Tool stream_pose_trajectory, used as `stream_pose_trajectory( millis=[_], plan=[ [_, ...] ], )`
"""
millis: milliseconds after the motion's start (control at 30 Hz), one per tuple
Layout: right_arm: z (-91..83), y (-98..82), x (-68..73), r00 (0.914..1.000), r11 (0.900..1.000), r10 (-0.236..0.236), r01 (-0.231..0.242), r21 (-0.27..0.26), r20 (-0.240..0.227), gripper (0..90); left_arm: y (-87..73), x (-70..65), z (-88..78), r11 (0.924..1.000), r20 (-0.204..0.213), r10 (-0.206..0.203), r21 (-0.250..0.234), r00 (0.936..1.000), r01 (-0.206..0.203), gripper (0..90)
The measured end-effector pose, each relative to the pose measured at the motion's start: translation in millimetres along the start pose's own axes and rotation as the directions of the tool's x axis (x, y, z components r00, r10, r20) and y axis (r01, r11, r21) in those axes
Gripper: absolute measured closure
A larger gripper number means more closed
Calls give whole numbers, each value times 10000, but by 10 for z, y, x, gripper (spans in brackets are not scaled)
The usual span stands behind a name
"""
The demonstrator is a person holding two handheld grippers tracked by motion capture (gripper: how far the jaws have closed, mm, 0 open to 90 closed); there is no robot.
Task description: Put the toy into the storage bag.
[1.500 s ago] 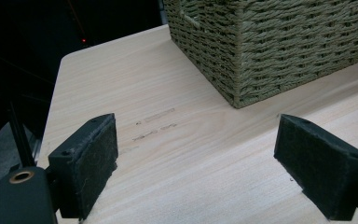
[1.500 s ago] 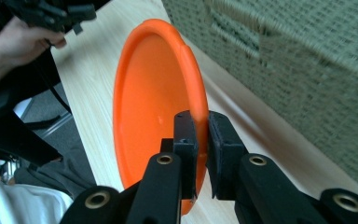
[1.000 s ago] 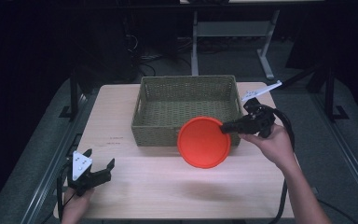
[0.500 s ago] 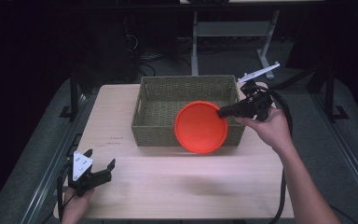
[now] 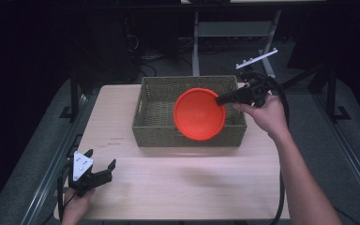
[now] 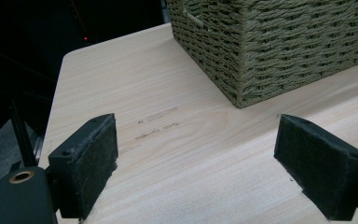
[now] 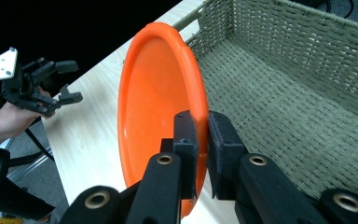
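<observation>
Dark room, pale wooden table, grey floor

The orange plate hides the basket's middle.

Light falls from overhead onto the pale table, leaving the room around it nearly black. A soft shadow lies at 6 o'clock of the woven basket. The orange plate looks saturated but without glare. The high view is slightly soft; in the right gripper view the near jaws blur at 6 o'clock.
</observation>
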State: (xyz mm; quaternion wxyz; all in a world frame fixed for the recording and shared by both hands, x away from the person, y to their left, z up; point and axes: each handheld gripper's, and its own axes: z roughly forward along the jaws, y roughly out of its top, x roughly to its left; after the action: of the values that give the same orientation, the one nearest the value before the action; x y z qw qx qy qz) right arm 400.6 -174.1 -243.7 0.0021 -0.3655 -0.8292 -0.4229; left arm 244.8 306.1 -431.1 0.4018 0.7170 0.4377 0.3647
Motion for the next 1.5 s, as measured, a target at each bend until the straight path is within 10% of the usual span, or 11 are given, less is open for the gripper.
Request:
stream_pose_trajectory(
  millis=[700,1500],
  plan=[
    [158,498,-239,9979,9988,480,-483,60,434,826,13,41,16,9997,-130,-247,-46,9996,246,127],
    [356,571,-674,9800,9853,1708,-1700,-165,1025,825,17,-16,49,9998,-7,-173,-71,9999,173,127]
  ],
)
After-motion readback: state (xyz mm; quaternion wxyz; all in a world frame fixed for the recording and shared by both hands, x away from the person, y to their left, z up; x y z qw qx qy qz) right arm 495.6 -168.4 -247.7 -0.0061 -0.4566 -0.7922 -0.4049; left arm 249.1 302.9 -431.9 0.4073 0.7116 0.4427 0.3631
